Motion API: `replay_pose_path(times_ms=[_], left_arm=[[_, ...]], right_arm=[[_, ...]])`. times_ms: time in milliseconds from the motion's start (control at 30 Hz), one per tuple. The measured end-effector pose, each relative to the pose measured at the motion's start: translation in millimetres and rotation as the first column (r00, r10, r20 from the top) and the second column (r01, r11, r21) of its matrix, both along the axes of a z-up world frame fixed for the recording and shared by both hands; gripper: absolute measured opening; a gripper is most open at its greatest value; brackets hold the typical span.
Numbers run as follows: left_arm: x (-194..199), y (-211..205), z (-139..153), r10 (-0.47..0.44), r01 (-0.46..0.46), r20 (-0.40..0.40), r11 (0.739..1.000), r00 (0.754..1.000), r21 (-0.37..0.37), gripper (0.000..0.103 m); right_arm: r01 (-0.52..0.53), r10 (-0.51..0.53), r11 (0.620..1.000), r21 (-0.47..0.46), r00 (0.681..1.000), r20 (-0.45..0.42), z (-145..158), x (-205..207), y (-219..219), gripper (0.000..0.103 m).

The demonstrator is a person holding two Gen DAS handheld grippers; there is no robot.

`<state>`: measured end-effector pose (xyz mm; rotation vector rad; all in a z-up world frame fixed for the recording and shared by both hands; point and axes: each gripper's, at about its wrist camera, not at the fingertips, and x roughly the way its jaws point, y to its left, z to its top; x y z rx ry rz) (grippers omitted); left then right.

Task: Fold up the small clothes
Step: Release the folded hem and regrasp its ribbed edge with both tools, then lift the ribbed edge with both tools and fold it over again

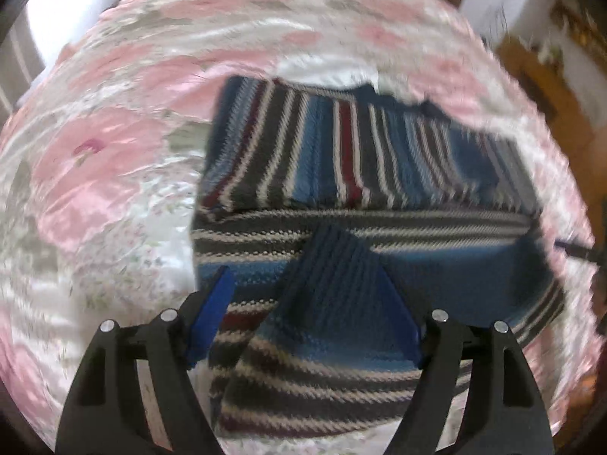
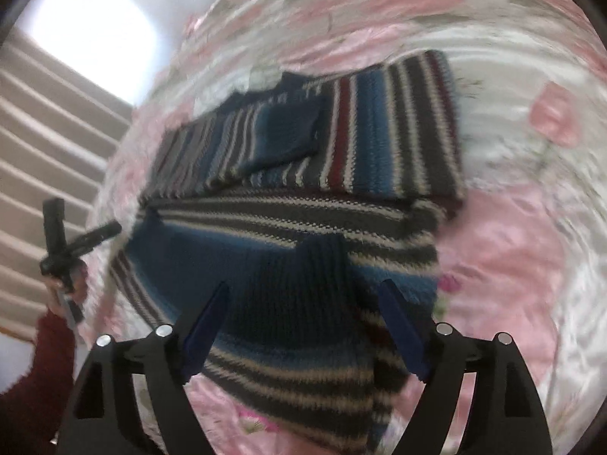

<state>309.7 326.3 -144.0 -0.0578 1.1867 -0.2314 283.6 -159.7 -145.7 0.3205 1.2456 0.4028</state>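
A knit sweater (image 1: pixel 360 144) striped in blue, grey, white and maroon lies partly folded on a pink floral bedspread (image 1: pixel 114 151). Its sleeves are laid across the body. My left gripper (image 1: pixel 303 270) is open over the near part, and a ribbed dark blue cuff (image 1: pixel 334 250) lies between its blue pads (image 1: pixel 212 314). In the right wrist view the same sweater (image 2: pixel 379 132) spreads ahead. My right gripper (image 2: pixel 303 283) is open too, with a ribbed cuff (image 2: pixel 303 261) between its fingers. Both views are blurred.
The bedspread (image 2: pixel 512 246) extends around the sweater on every side. A hand in a red sleeve (image 2: pixel 34 360) holds the other gripper (image 2: pixel 64 242) at the bed's left edge. Brown wooden furniture (image 1: pixel 550 94) stands beyond the bed. A striped curtain (image 2: pixel 45 151) hangs below a bright window (image 2: pixel 91 26).
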Motion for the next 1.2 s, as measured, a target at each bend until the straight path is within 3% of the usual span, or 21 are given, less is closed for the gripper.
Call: replay_pose_path(times_ms=[233, 267, 300, 333, 400, 433, 467, 500, 533, 733, 867, 1067, 1200], left_arm=[[15, -13, -36, -0.059, 0.064, -0.051, 0.992, 0.997, 0.104, 0.076], [16, -14, -39, -0.062, 0.068, -0.064, 0.992, 0.996, 0.105, 0.074], [16, -16, -41, -0.065, 0.072, -0.07, 0.992, 0.995, 0.104, 0.065], [16, -17, -41, -0.068, 0.075, -0.072, 0.992, 0.995, 0.099, 0.06], [13, -22, -40, -0.091, 0.096, -0.072, 0.992, 0.993, 0.076, 0.037], [12, -25, -38, -0.103, 0.108, -0.073, 0.992, 0.992, 0.067, 0.035], [10, -28, -38, -0.105, 0.11, -0.069, 0.991, 0.992, 0.074, 0.026], [7, -29, -36, -0.107, 0.112, -0.064, 0.991, 0.992, 0.077, 0.012], [5, -29, -34, -0.104, 0.108, -0.062, 0.991, 0.993, 0.078, 0.011], [-27, -10, -5, -0.076, 0.076, 0.015, 0.997, 0.997, -0.026, 0.009], [-41, -5, 19, -0.063, 0.066, 0.078, 0.997, 0.995, -0.037, 0.009], [-20, -1, 65, 0.011, 0.01, 0.179, 0.994, 0.984, -0.112, 0.009], [9, -4, 88, 0.045, -0.018, 0.223, 0.993, 0.974, -0.121, 0.009]], right_arm=[[-0.096, 0.091, 0.99, -0.1, 0.994, -0.06, -32, 12, 20, 0.081], [-0.103, 0.098, 0.99, -0.099, 0.994, -0.056, -33, 12, 22, 0.073], [-0.121, 0.117, 0.988, -0.1, 0.992, -0.047, -33, 10, 26, 0.067], [-0.133, 0.129, 0.985, -0.105, 0.991, -0.041, -33, 10, 29, 0.055], [-0.151, 0.15, 0.98, -0.133, 0.988, -0.023, -30, 6, 34, 0.034], [-0.164, 0.164, 0.976, -0.143, 0.986, -0.014, -28, 3, 37, 0.019], [-0.165, 0.166, 0.976, -0.143, 0.986, -0.009, -27, 2, 38, 0.013], [-0.159, 0.16, 0.978, -0.136, 0.987, 0.0, -23, 0, 37, 0.013], [-0.147, 0.15, 0.982, -0.115, 0.989, 0.018, -18, -4, 35, 0.012], [-0.071, 0.071, 0.997, 0.0, 0.994, 0.082, 10, -30, 16, 0.011], [-0.039, 0.035, 0.998, 0.04, 0.994, 0.1, 27, -37, 9, 0.011], [-0.013, 0.001, 0.998, 0.06, 0.981, 0.193, 73, -23, 4, 0.011], [0.025, -0.035, 0.999, 0.043, 0.971, 0.237, 100, 11, 2, 0.011]])
